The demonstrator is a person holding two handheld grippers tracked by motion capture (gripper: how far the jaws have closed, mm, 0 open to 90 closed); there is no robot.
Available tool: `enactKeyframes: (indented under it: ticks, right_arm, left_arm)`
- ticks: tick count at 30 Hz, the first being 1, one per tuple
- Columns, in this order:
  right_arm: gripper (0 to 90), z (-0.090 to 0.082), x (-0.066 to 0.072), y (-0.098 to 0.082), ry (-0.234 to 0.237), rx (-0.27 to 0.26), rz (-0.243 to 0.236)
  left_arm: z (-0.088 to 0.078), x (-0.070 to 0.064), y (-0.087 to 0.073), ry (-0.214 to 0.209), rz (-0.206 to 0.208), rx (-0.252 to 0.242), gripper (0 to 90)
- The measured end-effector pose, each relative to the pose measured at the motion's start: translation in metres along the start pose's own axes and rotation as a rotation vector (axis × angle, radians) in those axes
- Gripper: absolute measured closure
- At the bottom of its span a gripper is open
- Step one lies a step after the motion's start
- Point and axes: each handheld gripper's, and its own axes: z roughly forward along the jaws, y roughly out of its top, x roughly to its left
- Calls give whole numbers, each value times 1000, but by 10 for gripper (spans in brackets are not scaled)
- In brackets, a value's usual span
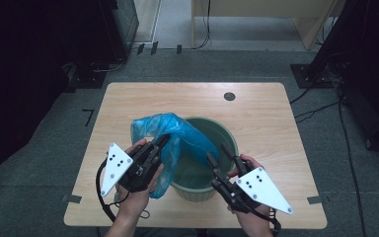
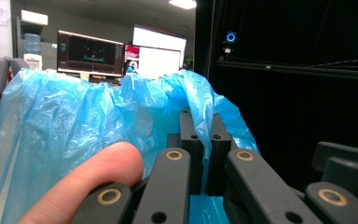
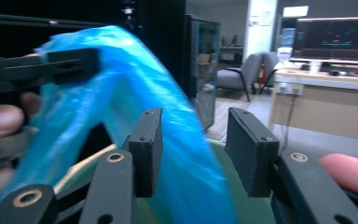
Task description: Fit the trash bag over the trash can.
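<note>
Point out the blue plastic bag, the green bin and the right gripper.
blue plastic bag (image 1: 175,129): high view, on its raised crumpled top.
green bin (image 1: 231,139): high view, on the bare far-right rim.
right gripper (image 1: 217,158): high view, midway between its open fingers, above the bin.

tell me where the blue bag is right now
In the high view the blue plastic bag drapes over the green bin's left rim at table centre, pinched by the left gripper.

I see a thin, crinkled blue plastic bag (image 1: 177,140) — glossy; a matt green plastic bucket (image 1: 227,143); my surface (image 1: 256,123) is pale, smooth wood; each claw looks matt black.
</note>
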Motion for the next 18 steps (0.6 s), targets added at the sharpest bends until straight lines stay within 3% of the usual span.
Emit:
enactKeyframes:
  ticks: [11,18]
  right_arm:
    - [601,10,26,-2,131,-5,6]
    - [574,17,33,-6,181,9,53]
  left_arm:
    - [0,-4,-1,1,2,-5,894]
    - [0,-6,-2,1,0,-9,894]
